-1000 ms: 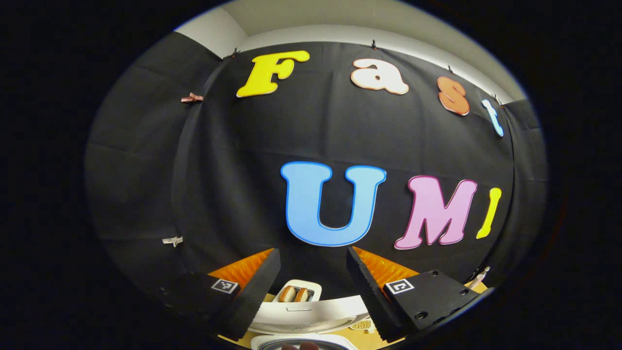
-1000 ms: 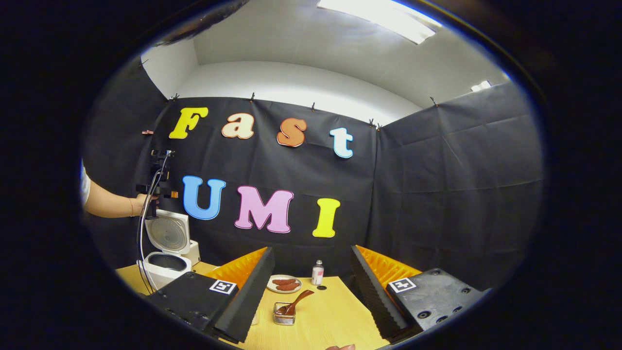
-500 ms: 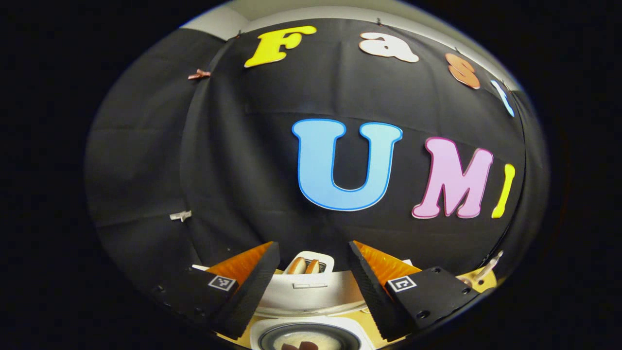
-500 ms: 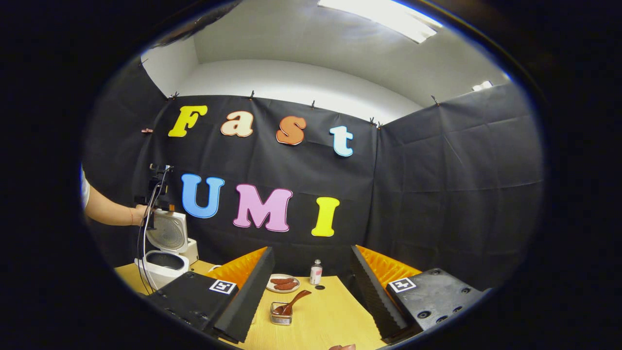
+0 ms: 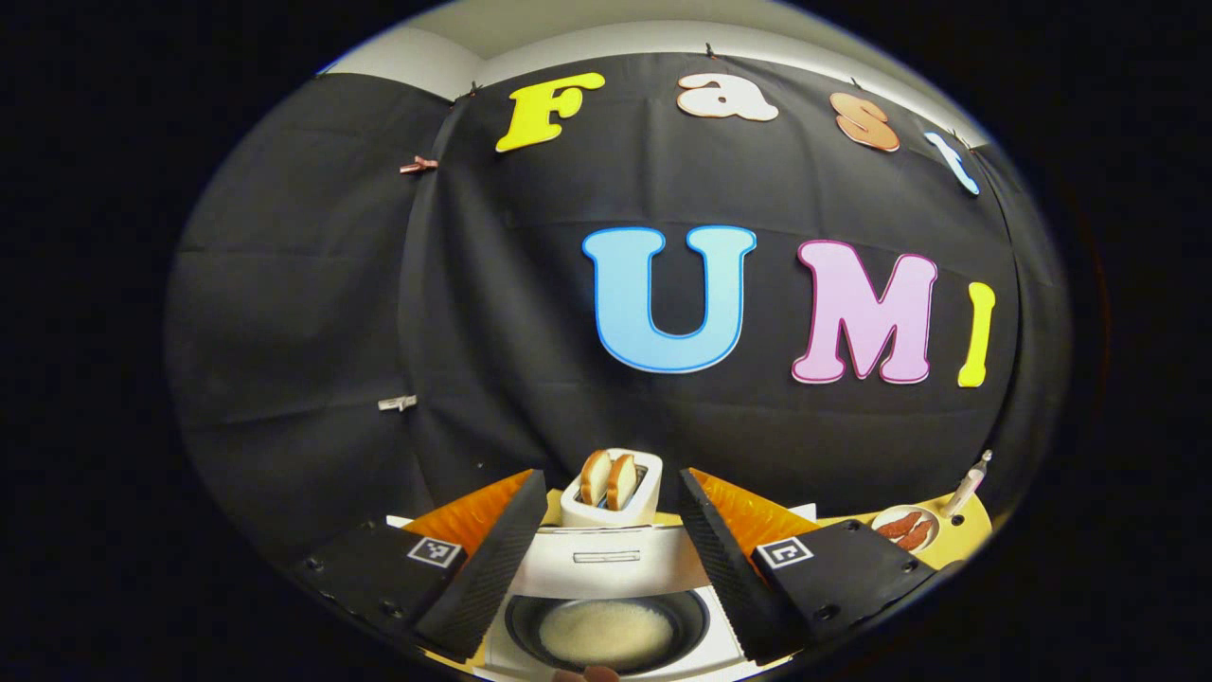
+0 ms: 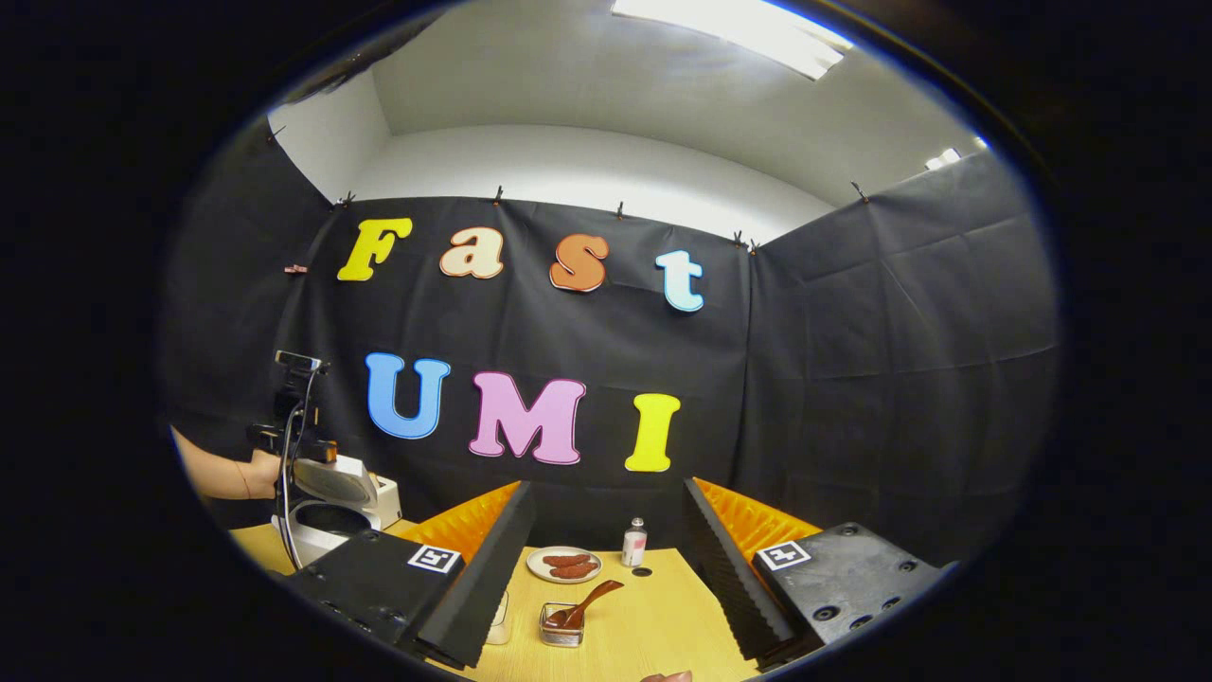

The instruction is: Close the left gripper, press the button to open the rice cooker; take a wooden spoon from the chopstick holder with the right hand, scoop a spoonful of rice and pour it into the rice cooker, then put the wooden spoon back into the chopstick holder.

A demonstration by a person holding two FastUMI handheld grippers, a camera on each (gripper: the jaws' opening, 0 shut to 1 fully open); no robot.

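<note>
Wooden spoon: stands slanted in the chopstick holder on the table, bowl end down inside, handle leaning up and to the right. Ahead of the right gripper, between its 2 fingers in the right gripper view.
Handling, spoon: judged light, stiff and not fragile; smooth wood may slip or twist between flat pads. Best taken on the free upper handle, above the holder's rim, with the pads across the handle's width so that the bowl stays level once loaded.
Handling, holder: small and see-through, probably light; a sideways pull on the spoon could tip or drag it, so a lift along the handle's slant looks safer.
Right gripper: jaws wide apart, nothing between them, well short of the spoon.
Rice cooker: lid up, white grains in the dark inner pot, directly below the left gripper.
Left gripper: fingers spread wide, holding nothing, hovering over the open pot.
Beyond: toaster with 2 slices behind the cooker; plate of sausages and a small bottle farther back on the table.
Step in hand: cooker open; taking the spoon looks next.
</note>
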